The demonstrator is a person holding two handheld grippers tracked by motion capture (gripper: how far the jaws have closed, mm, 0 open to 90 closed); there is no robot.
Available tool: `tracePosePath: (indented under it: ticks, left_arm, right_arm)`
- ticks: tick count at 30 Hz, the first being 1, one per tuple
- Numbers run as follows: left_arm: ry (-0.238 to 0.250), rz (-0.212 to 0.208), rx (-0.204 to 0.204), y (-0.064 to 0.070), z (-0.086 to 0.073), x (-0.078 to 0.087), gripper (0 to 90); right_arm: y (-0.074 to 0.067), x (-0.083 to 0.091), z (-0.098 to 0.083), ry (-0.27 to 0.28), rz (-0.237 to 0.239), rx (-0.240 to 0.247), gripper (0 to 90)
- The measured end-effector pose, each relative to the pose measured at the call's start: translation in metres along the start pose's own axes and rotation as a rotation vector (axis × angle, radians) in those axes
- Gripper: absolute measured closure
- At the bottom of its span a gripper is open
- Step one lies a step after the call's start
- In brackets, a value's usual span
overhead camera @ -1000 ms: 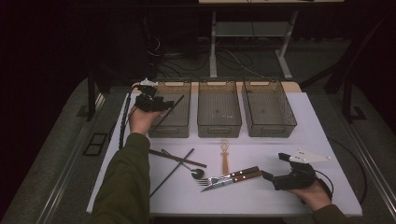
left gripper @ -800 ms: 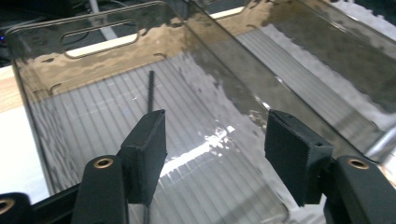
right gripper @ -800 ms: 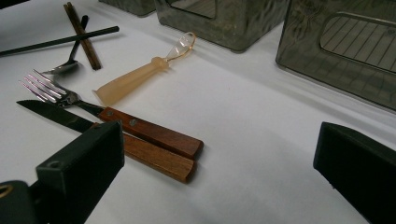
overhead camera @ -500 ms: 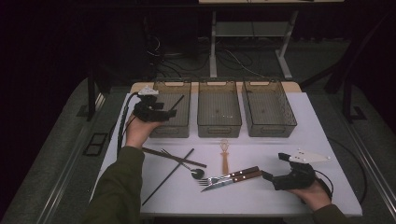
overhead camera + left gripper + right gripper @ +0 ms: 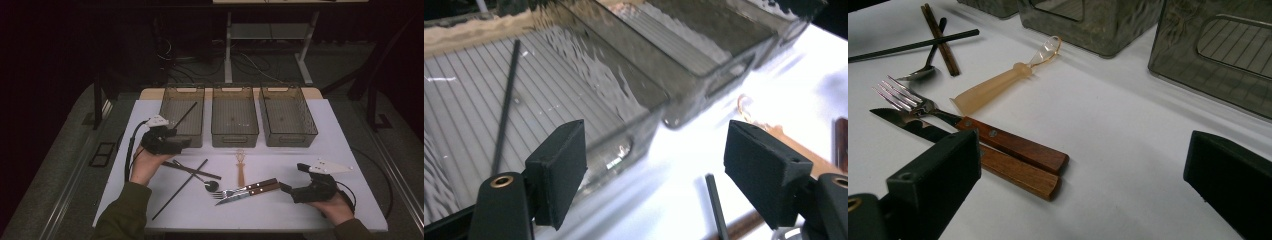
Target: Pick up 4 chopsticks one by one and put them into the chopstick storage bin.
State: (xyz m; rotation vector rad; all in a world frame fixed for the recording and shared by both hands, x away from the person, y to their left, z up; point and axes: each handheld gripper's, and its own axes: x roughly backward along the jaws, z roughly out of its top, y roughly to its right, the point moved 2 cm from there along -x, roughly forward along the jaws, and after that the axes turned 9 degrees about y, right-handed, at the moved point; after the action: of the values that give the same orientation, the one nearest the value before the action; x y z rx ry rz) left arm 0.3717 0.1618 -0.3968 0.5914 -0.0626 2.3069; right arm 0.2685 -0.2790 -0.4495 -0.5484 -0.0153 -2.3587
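Left gripper fingers stood apart, having just been opening, nothing between them. One black chopstick lay inside the nearest bin. A second black stick lay on the white bench, beside a translucent utensil.

olive green sleeve, black hand-held gripper with black cable, grey three-cornered plate

no readable text, labels, brands, numbers or signs anywhere

knife blade partly behind gripper jaw, bins blurred
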Motion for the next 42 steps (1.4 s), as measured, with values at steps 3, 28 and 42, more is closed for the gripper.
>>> tracePosePath:
  ticks: [3, 28, 42]
  left_arm:
    - [0.003, 0.003, -0.012, 0.005, -0.009, 0.005, 23.0]
    - [-0.036, -0.034, -0.054, 0.033, -0.057, 0.034, 22.3]
    - [-0.062, -0.079, -0.03, 0.044, -0.078, 0.047, 39.0]
  right_arm:
    - [-0.001, 0.0, 0.0, -0.002, 0.005, 0.003, 1.6]
    - [-0.002, 0.001, -0.001, -0.004, 0.002, 0.015, 1.6]
    - [-0.003, 0.0, -0.001, -0.009, 0.0, 0.012, 1.5]
